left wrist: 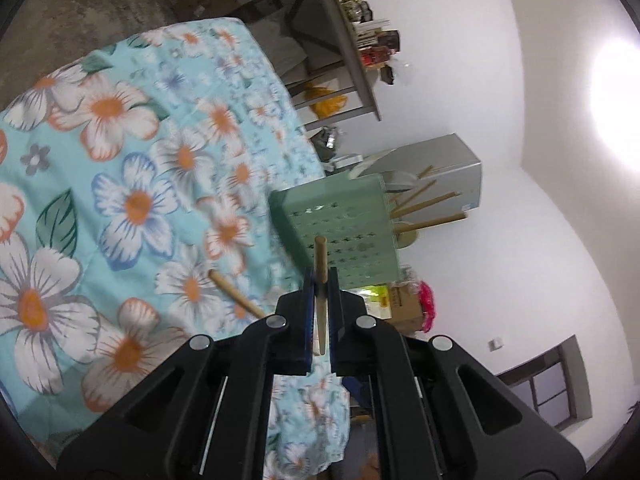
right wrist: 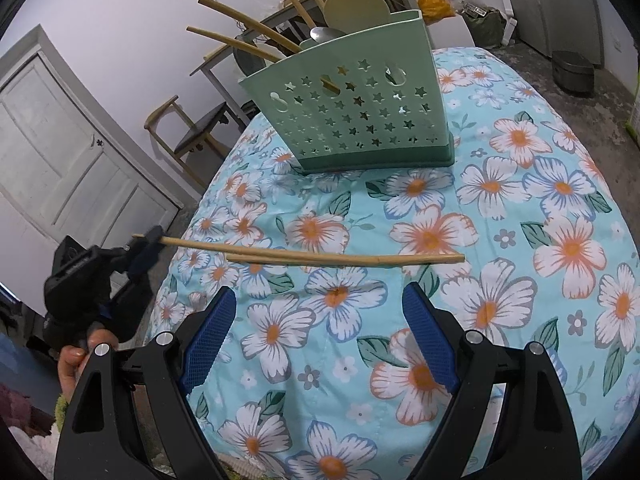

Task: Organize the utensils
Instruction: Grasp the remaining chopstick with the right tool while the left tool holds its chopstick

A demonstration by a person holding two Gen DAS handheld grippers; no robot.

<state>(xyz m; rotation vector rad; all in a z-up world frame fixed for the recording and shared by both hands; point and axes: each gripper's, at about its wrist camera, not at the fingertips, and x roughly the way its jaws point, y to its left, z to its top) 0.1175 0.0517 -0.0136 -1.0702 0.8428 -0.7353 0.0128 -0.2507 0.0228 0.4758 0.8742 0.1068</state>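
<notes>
a chopstick pickup is under way: the left tool (right wrist: 142, 250) pinches one wooden chopstick (right wrist: 240, 247) near its thin end, with the rest of the stick reaching out across the flowered worktop (right wrist: 520, 208) toward the right. in the left wrist view the blue pads are pressed together on that stick, which points toward the green star-punched utensil holder (left wrist: 340, 224). a second chopstick (right wrist: 348, 259) lies flat on the cloth just beside and below the held one — it appears untouched. the holder stands upright at the far side of the worktop and already carries several chopsticks, a metal spoon and a pale flat spatula. the next move, as a judgement, calls for tipping the held stick upright and lowering it into the holder's open top without knocking the ones leaning there. the left tool points roughly level, held from below by a hand (right wrist: 74, 360). the right tool (right wrist: 316, 340) angles down over the cloth, jaws spread wide and empty — well placed for the second stick.
</notes>
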